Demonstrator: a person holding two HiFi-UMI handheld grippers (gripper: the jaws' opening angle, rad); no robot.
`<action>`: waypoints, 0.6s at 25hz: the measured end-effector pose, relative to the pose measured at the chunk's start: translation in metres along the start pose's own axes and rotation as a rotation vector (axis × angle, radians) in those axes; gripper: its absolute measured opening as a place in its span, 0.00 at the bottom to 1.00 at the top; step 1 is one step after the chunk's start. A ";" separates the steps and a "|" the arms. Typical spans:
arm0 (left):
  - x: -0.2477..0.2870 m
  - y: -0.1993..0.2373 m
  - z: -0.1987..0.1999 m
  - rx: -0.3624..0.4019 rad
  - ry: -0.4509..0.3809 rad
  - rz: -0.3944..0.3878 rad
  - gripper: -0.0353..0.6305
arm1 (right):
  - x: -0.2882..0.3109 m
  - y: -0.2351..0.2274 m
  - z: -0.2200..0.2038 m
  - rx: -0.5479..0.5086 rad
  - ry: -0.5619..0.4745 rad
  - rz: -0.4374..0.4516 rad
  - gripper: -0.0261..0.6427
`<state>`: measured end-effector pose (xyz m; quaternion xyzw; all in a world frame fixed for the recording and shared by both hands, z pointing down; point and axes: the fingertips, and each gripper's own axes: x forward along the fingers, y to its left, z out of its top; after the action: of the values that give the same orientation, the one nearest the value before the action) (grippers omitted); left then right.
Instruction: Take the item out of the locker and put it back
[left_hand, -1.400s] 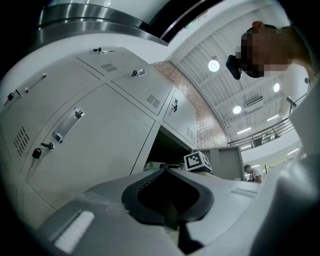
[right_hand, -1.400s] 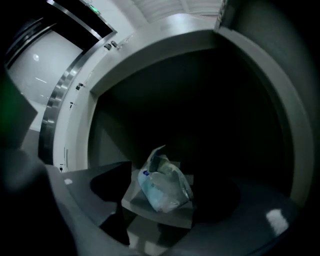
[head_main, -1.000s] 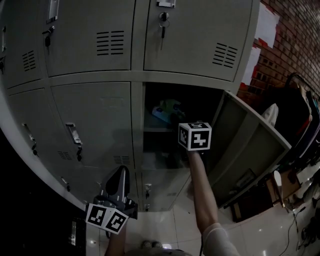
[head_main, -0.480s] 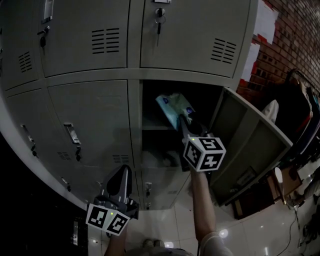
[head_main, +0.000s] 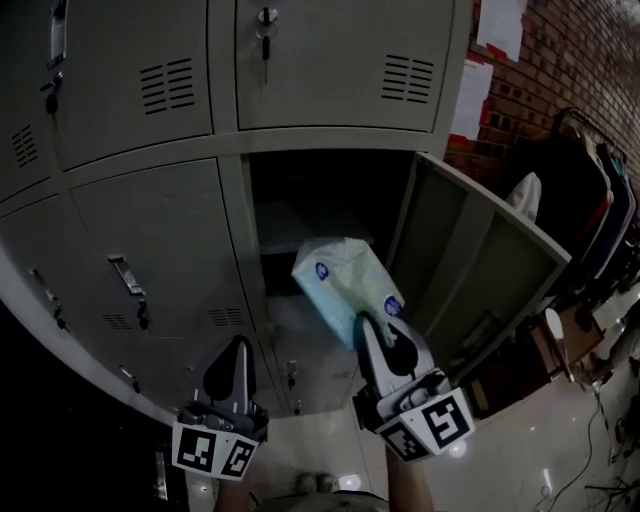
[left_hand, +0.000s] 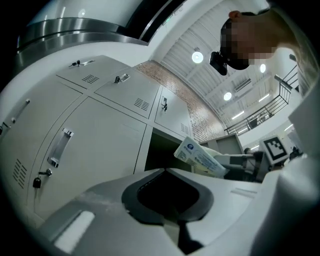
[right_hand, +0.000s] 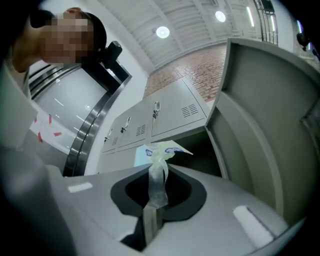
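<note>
Two hand-held grippers are showing low in the head view, both pointing up at a grey bank of lockers (head_main: 150, 230).

The right hand-held gripper (head_main: 364, 326) is pinching a soft plastic-wrapped pack (head_main: 345, 285), pale with blue print. Its own view is showing the jaws pressed onto a twisted strip of the clear wrapping. The strip is running up from between them to the body of the pack.

The pack is hanging in the air, tilted, outside the locker. It is sitting just in front of the open compartment (head_main: 310, 195), toward that opening's lower edge, and touching nothing but the gripper. The inside of the compartment is reading dark; only a shelf edge is coming through. Its door (head_main: 485, 265) is standing swung wide to the right.

The left hand-held gripper (head_main: 238, 346) is sitting at lower left, well apart from the pack, in front of a closed door with a handle (head_main: 124, 277). Its own view is showing the jaws pressed together with nothing between them.

Keys (head_main: 265, 22) are hanging from a lock in the upper row. A brick wall (head_main: 545, 70) is running off to the right of the lockers. Glossy pale floor tiles (head_main: 320, 455) are catching light below the grippers.
</note>
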<state>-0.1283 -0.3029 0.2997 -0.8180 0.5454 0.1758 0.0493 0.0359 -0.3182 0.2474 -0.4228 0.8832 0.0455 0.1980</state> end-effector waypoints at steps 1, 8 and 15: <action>0.000 -0.002 -0.003 -0.004 0.006 -0.002 0.06 | -0.008 0.002 -0.007 0.007 0.007 -0.005 0.09; 0.000 -0.020 0.002 -0.008 -0.011 -0.041 0.06 | -0.028 0.009 -0.027 0.065 0.038 -0.013 0.09; -0.001 -0.025 0.007 -0.016 -0.037 -0.049 0.06 | -0.030 0.012 -0.024 0.049 0.045 -0.010 0.09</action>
<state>-0.1073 -0.2904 0.2907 -0.8280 0.5229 0.1941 0.0572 0.0362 -0.2941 0.2800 -0.4230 0.8862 0.0135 0.1886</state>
